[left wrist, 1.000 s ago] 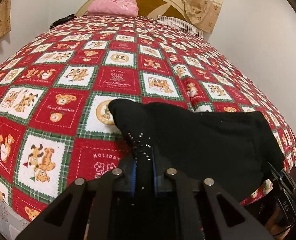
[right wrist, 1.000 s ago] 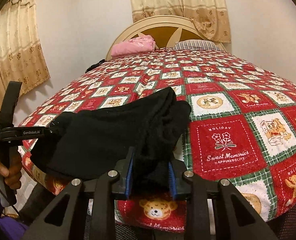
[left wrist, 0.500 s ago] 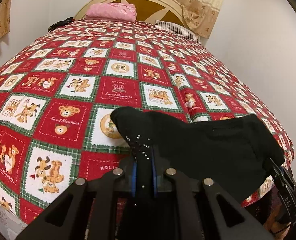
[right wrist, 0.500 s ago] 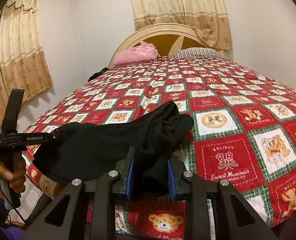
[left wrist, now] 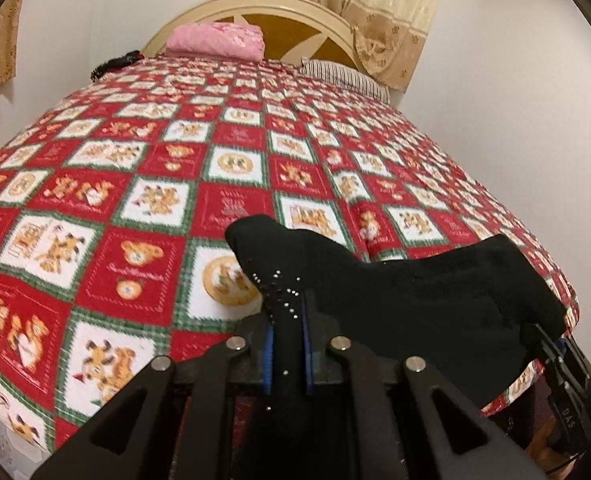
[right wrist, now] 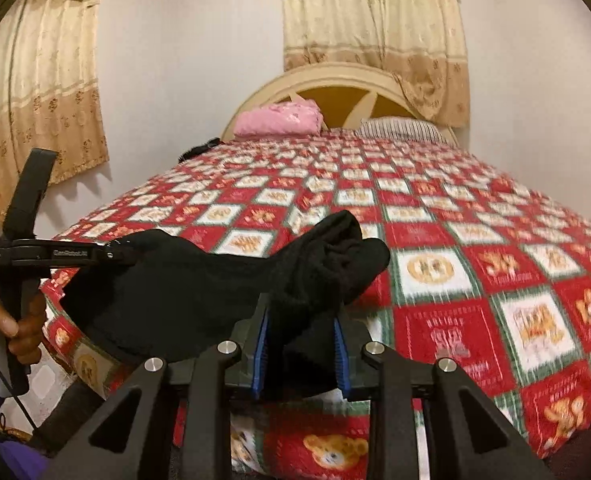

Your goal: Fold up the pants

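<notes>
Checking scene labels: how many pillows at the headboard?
2. A pink pillow lies at the left of the headboard, a striped pillow at the right, partly cut off by the bedspread. More could be hidden behind.

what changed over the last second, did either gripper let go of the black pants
Neither let go. The left gripper and right gripper both stayed shut on the black pants, and both rose a little with the cloth, so each view takes in more wall and curtain and the bedspread sits lower. The pink pillow and striped pillow have not moved.
</notes>
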`<act>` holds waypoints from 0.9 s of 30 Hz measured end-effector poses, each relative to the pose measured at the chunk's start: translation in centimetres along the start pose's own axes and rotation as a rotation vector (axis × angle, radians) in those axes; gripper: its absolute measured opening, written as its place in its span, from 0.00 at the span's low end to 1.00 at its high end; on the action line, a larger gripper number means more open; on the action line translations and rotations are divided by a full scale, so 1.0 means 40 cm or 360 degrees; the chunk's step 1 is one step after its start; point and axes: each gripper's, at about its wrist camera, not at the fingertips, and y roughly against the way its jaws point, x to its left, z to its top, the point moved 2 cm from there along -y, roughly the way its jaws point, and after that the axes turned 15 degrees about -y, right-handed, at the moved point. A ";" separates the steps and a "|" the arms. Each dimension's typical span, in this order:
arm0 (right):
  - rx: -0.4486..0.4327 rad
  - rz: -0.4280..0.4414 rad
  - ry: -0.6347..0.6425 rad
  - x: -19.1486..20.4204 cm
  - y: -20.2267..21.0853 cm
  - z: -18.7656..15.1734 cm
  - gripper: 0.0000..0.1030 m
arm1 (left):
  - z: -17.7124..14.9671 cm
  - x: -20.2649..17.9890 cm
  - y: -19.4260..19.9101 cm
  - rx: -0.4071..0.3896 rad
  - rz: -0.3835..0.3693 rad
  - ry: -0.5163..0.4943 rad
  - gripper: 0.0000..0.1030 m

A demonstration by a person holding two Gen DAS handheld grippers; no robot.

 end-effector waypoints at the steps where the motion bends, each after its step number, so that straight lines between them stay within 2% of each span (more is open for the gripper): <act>1: -0.0019 0.0016 0.0008 0.012 0.000 0.009 0.27 | 0.005 0.008 0.005 -0.0013 0.0013 0.0000 0.11; 10: -0.0076 0.0175 0.0083 0.128 -0.059 0.075 0.27 | 0.036 0.142 0.053 -0.0104 0.0159 0.0086 0.11; 27: 0.0021 0.0477 0.0220 0.439 -0.312 0.112 0.27 | 0.045 0.453 0.095 -0.0120 0.0533 0.0221 0.11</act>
